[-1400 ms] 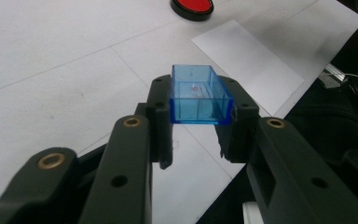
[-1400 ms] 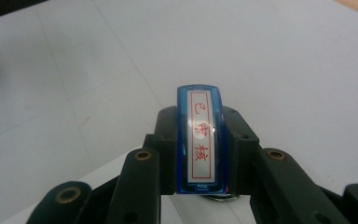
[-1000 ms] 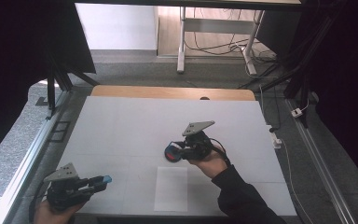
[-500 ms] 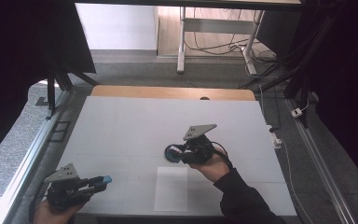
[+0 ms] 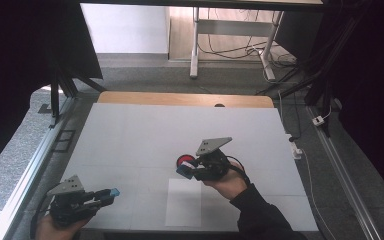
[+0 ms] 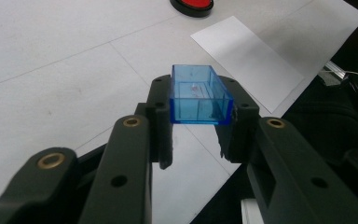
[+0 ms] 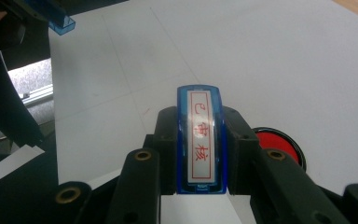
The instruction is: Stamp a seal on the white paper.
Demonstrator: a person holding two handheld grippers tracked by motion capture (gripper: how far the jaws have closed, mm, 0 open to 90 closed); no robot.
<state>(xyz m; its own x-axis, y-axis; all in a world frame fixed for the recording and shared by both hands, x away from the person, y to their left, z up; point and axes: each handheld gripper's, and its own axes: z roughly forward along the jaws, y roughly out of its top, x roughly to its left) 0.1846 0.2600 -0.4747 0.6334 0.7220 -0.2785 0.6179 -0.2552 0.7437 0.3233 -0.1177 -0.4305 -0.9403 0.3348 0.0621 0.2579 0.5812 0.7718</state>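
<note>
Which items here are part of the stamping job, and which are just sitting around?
In use:
- blue stamp, shut in the right gripper
- clear blue cap, shut in the left gripper
- red ink pad
- white paper sheet

Just around:
- metal stand and cables on the floor beyond the table

The bench is covered by white sheeting marked with faint seams; a strip of bare wood is left exposed along its far edge. Aluminium rails are fitted along both sides. The floor is laid with grey carpet. Black curtains are hung to the left and right. Beyond the bench, a white-framed table is seen on a wooden floor, with loose cables beneath it. A white power adapter is observed on the carpet at the right. Lighting is even and diffuse.
</note>
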